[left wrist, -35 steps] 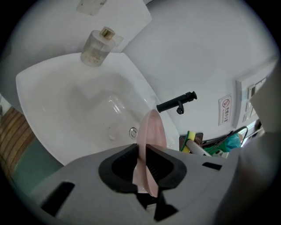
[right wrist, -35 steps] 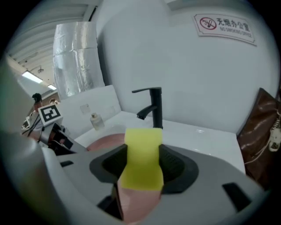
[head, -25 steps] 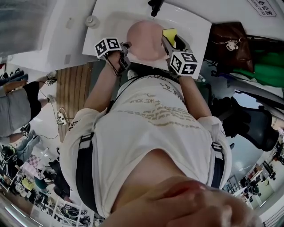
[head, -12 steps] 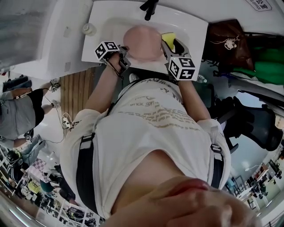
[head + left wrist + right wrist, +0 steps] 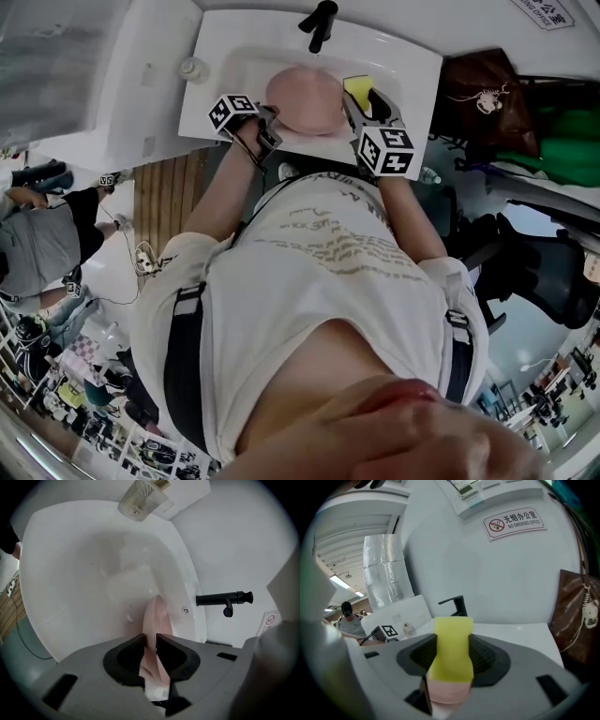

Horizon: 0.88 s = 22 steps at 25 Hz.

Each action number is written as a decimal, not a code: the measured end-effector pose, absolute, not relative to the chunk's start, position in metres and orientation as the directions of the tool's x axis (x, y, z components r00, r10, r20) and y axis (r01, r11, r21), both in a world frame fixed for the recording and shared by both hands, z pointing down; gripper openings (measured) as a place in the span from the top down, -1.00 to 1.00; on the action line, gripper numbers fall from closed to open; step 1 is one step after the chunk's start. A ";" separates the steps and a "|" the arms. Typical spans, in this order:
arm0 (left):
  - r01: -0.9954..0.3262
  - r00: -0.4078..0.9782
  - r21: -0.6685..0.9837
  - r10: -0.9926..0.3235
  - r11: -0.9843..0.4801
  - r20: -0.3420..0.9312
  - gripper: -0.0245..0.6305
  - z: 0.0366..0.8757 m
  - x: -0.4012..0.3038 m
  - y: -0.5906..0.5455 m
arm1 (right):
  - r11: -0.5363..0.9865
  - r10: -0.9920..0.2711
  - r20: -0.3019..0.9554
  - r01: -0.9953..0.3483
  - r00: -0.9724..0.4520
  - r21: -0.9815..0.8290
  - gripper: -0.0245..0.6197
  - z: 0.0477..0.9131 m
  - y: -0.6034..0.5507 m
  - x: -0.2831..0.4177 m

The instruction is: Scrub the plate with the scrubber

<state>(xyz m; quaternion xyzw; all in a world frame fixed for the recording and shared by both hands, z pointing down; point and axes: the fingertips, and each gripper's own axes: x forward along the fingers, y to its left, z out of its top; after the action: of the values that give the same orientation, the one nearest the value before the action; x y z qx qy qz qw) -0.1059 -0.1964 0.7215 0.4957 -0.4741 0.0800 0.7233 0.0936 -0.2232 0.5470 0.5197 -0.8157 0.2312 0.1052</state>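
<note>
A pink plate (image 5: 305, 101) lies in the white sink (image 5: 412, 66). My left gripper (image 5: 272, 127) is at its near-left rim. In the left gripper view the plate (image 5: 157, 616) stands edge-on between the jaws of the left gripper (image 5: 150, 641). Those jaws have just been opening, and the rim sits loosely in the gap. My right gripper (image 5: 364, 101) hovers at the plate's right edge, shut on a yellow scrubber sponge (image 5: 357, 91). Seen in the right gripper view, the sponge (image 5: 451, 648) is squeezed between the jaws and sticks out beyond them.
A black tap (image 5: 319, 23) stands at the sink's far edge, also seen as the tap (image 5: 225, 599) from the left gripper. A small bottle (image 5: 194, 67) sits on the counter to the left. A brown bag (image 5: 483, 89) hangs right of the sink.
The plate has come down from a raised tilt to lie lower and flatter in the basin, and the left gripper has sunk with it. The right gripper and sponge have stayed put.
</note>
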 end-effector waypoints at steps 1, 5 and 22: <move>-0.586 0.544 0.647 -0.356 0.488 0.760 0.68 0.721 -0.105 -0.197 | 0.352 -0.798 0.412 -0.895 -0.440 -0.273 0.26 0.547 -0.224 0.093; -0.611 0.548 0.660 -0.368 0.437 0.751 0.52 0.713 -0.104 -0.197 | 0.360 -0.795 0.406 -0.889 -0.450 -0.282 0.26 0.544 -0.225 0.091; -0.959 0.262 0.242 -0.772 -0.144 0.579 0.86 0.552 -0.131 -0.271 | 0.378 -0.879 0.212 -0.895 -0.427 -0.236 0.26 0.468 -0.250 0.080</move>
<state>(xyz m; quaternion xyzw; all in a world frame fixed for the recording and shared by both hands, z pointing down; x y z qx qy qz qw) -0.1307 -0.2706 0.5522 0.7391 -0.5857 0.1606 0.2912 0.0803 -0.2496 0.4681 0.5347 -0.8297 0.1585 0.0256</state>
